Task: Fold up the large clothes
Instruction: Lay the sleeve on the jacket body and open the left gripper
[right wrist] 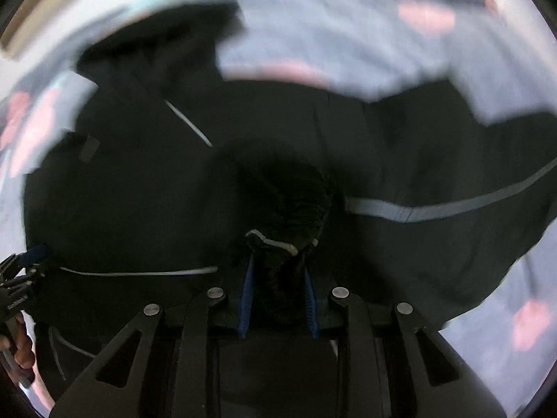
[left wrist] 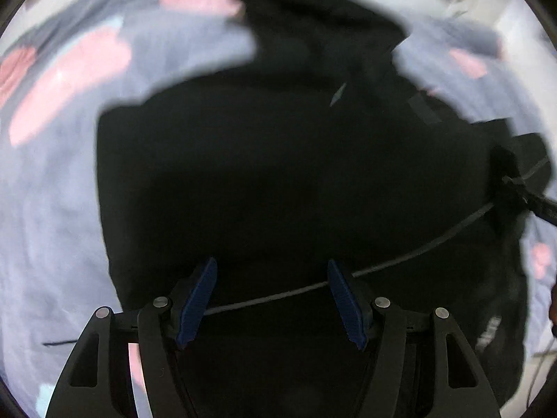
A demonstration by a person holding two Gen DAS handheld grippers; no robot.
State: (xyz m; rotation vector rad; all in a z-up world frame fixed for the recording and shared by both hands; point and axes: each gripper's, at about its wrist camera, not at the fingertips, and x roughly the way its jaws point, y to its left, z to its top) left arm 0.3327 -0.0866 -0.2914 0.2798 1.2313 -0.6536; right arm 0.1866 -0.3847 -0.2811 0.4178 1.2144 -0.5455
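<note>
One dark garment (left wrist: 278,174) lengthwise left-right

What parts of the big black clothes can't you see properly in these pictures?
- Left wrist view: the black garment is motion-blurred and dark, so its folds don't show; the left gripper hides its near edge.
- Right wrist view: fabric bunched in the right gripper hides what part is pinched.
- The bedsheet pattern is blurred.

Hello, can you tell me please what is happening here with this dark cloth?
A person is folding a large black garment with thin grey stripes on a pale lavender bedsheet with pink patches, using a tool in each hand. The right tool is shut on a bunched part of the garment. The left tool is open, its blue fingers over the fabric, gripping nothing.
</note>
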